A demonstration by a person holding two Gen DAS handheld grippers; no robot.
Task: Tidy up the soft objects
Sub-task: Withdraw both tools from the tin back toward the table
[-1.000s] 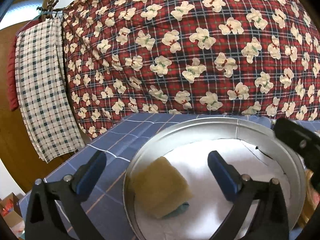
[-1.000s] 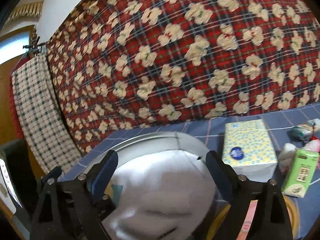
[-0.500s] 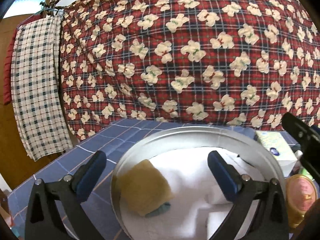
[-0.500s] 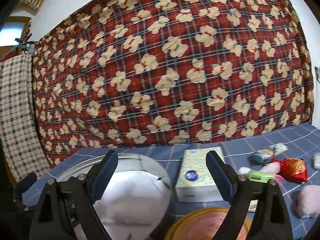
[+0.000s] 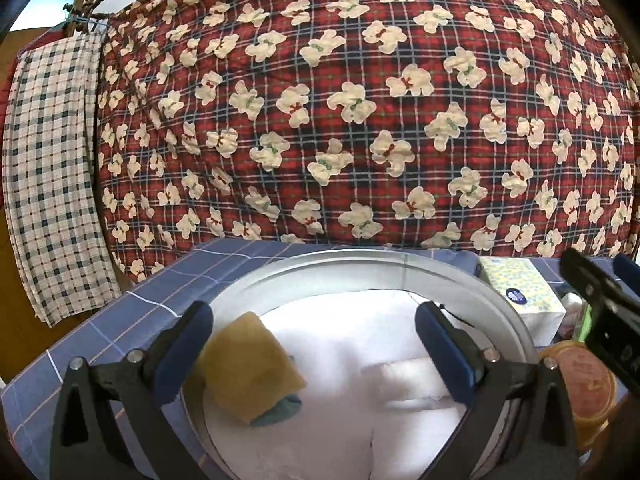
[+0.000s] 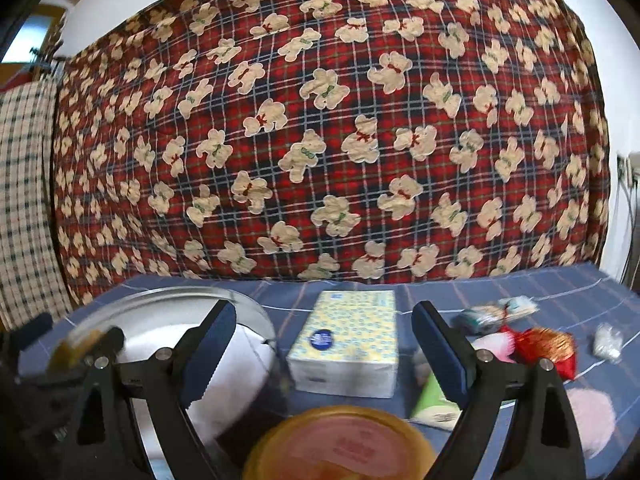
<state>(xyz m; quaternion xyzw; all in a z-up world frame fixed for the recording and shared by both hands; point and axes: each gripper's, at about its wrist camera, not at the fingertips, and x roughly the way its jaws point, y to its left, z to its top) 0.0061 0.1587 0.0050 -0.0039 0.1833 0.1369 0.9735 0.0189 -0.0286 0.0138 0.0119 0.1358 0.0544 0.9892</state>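
A round metal basin [image 5: 500, 304] sits on the blue checked tablecloth, holding a white towel [image 5: 360, 360] and a yellow sponge [image 5: 250, 364]. My left gripper [image 5: 314, 346] is open and empty just above the basin. My right gripper [image 6: 324, 344] is open and empty, hovering over a yellow-patterned tissue pack [image 6: 348, 336]. To its right lie a green tissue packet [image 6: 434, 400], a red-gold pouch [image 6: 546, 346], a pink fluffy item [image 6: 592, 416] and small wrapped items [image 6: 492, 312]. The basin [image 6: 160, 300] shows at the left of the right wrist view.
A round yellow-rimmed tin [image 6: 340, 444] lies at the near edge between basin and tissue pack, also in the left wrist view [image 5: 576, 384]. A red plaid bear-print quilt [image 5: 360, 100] hangs behind the table. A checked cloth [image 5: 48, 176] hangs at left.
My right gripper has swung right, away from the basin and towel, toward the tissue pack and small items. My left gripper has risen slightly above the basin.
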